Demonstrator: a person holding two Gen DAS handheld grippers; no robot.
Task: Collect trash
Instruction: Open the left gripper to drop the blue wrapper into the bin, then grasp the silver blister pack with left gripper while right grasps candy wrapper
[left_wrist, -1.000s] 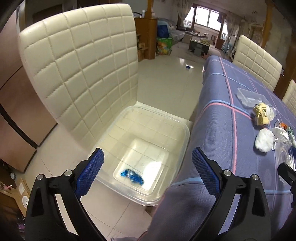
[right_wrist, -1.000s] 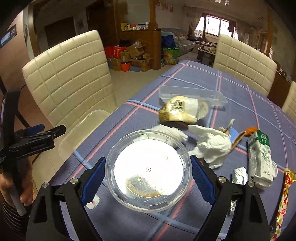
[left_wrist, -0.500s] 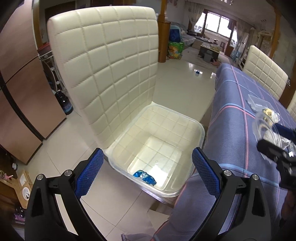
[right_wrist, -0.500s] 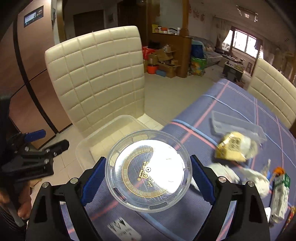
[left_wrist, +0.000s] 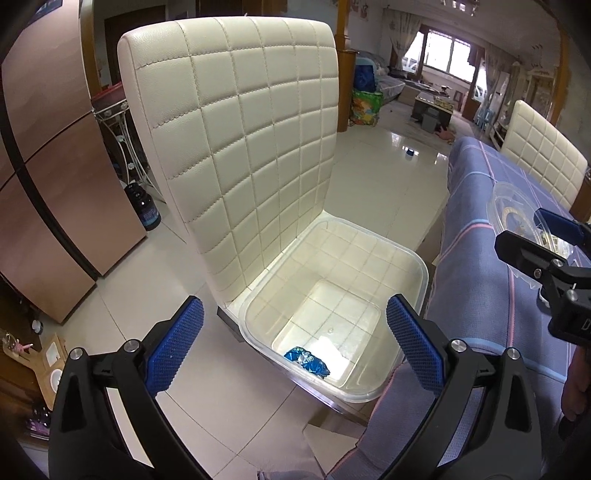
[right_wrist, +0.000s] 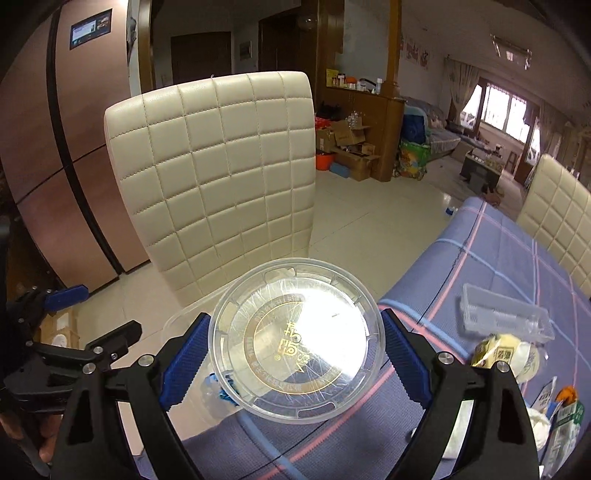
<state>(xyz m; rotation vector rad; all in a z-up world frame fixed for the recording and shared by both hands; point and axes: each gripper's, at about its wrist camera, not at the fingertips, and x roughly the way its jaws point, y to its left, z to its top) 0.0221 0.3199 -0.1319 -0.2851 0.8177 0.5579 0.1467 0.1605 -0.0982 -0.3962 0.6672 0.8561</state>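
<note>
Two grippers in play, only one loaded. Nearest us in the right wrist view, our right gripper (right_wrist: 295, 349) has its blue pads (right_wrist: 183, 363) pressed on opposite edges of a round clear plastic lid (right_wrist: 297, 341) with gold print, held face-up and off the table. Our left gripper (left_wrist: 293, 347) is spread wide, nothing between the fingers, hovering above the clear plastic bin (left_wrist: 417, 266).

The bin sits on the seat of the cream quilted chair (left_wrist: 236, 129), just beside the edge of the table with the blue checked cloth (left_wrist: 469, 229). One crumpled blue wrapper (left_wrist: 307, 362) lies on its floor near the front wall; otherwise it looks empty.

Step in hand, as we read it: carrying the lid from table to bin. In the right wrist view the lid sits over the table edge with the bin rim showing just behind and below its left side, so it's near the bin but not clearly over the opening.

Next move calls for shifting left until the lid is fully above the bin mouth, then spreading the fingers to drop it. The left gripper is hanging over that same opening, so we should keep it clear.

Farther out on the table, still to collect: a clear rectangular tray (right_wrist: 506, 315), a yellowish wrapped packet (right_wrist: 498, 354), and a green-and-white carton (right_wrist: 567, 424) at the right edge.
</note>
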